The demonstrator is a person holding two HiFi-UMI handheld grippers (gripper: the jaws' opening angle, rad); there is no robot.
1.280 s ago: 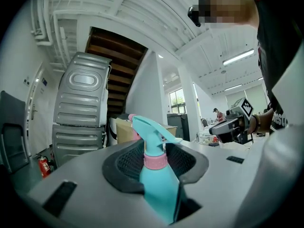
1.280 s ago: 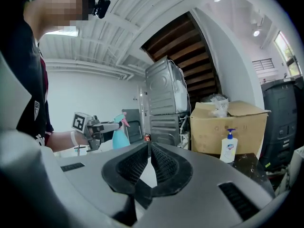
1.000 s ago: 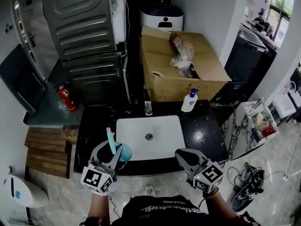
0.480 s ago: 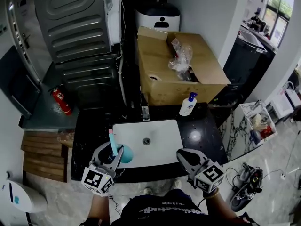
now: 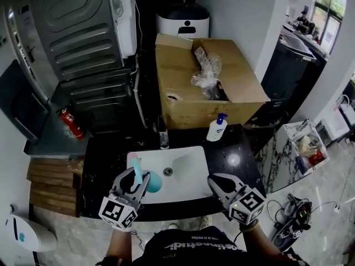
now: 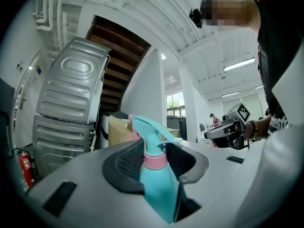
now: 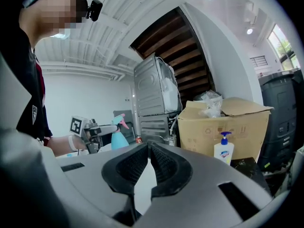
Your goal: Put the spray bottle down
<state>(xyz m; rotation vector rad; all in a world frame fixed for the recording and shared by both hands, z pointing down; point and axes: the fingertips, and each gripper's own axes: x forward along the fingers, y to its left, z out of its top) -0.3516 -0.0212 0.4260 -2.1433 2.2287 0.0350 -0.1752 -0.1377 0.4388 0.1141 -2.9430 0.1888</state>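
A teal spray bottle (image 5: 153, 182) with a pink collar and pink nozzle tip stands upright between the jaws of my left gripper (image 5: 135, 177), which is shut on its neck and shoulder (image 6: 156, 184). In the head view it hangs over the front left part of the white sink basin (image 5: 186, 168). My right gripper (image 5: 214, 179) is shut with nothing in it; its pads (image 7: 161, 163) meet at the tips, by the basin's front right corner. In the right gripper view the bottle (image 7: 118, 136) shows far off to the left.
The basin sits in a black counter (image 5: 238, 159). At the counter's back stand a white pump soap bottle (image 5: 216, 128) and a small dark bottle (image 5: 162, 140). Behind are an open cardboard box (image 5: 205, 87), a grey machine (image 5: 77, 43) and a red fire extinguisher (image 5: 69, 122).
Both grippers have moved forward toward the sink. The bottle, held the same way, now hangs over the basin's front left part instead of short of its edge.
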